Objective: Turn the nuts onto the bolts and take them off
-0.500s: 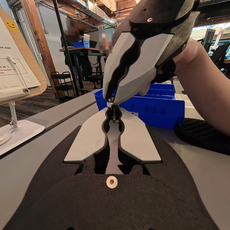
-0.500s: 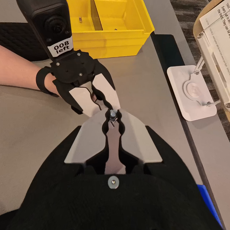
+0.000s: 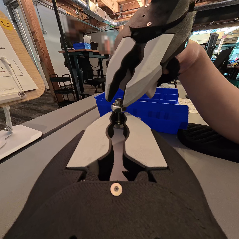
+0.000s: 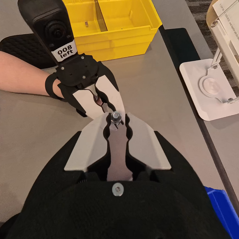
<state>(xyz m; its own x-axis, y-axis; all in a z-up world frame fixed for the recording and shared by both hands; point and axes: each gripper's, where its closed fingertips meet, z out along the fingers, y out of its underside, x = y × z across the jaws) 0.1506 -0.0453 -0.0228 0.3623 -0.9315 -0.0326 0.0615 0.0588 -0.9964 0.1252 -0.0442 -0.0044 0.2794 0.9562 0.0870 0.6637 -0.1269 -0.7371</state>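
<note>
Threaded steel bolt [image 3: 118, 119] clamped upright in left gripper [image 3: 118, 117] jaws; silver hex nut [image 3: 117, 108] pinched by right gripper [image 3: 116, 102] jaws, above grey worktop [image 4: 148, 84].

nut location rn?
Nut sits near the top of the upright bolt, centre of both wrist views, above the left gripper, right gripper's fingers around it.

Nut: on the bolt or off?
On. The nut sits partway down the bolt, thread tip showing above it, more thread below.
</note>
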